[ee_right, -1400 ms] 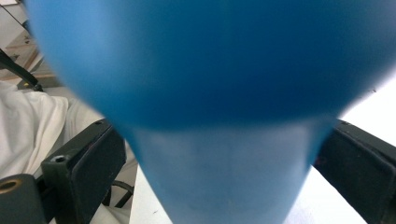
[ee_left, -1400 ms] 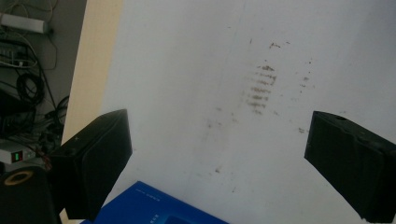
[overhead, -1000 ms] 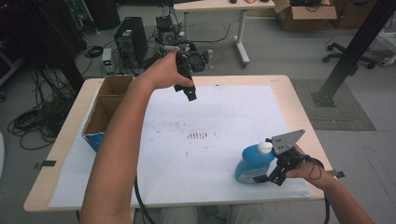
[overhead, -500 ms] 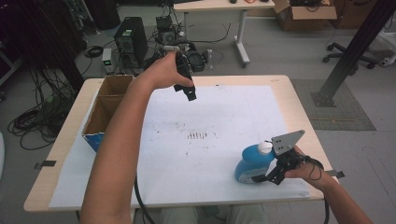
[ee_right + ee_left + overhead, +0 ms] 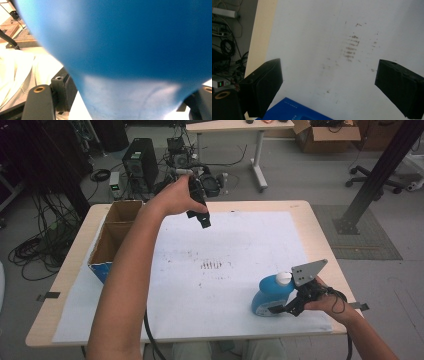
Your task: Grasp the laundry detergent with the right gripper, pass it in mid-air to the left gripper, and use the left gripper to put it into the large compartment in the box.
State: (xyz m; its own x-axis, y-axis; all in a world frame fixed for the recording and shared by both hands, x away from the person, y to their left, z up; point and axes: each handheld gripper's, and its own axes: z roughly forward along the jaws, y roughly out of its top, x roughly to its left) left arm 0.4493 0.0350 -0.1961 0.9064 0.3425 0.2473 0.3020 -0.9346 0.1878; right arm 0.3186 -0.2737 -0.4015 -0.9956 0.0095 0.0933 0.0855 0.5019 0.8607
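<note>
A blue plastic bottle (image 5: 267, 295) with a white cap (image 5: 283, 278) stands on the white sheet at the front right. My right gripper (image 5: 281, 308) reaches it from the right, low at its base. Its jaws have just been closing, with the bottle between them. In the right gripper view the bottle (image 5: 125, 50) looms close, and both jaws of the right gripper (image 5: 130, 105) touch its sides. My left gripper (image 5: 202, 220) hangs open in the air over the far middle of the table. Nothing sits between its fingers (image 5: 264, 85) in the left gripper view.
An open cardboard box (image 5: 117, 232) with blue sides stands at the table's left edge. A white paper sheet (image 5: 235, 245) covers most of the wooden table (image 5: 320, 235), with dark smudges (image 5: 212, 265) near its middle. Cables, a computer and chairs lie on the floor beyond.
The right gripper's jaws have drawn in around the base of the blue bottle. Both hands and the bottle stay where they were.
</note>
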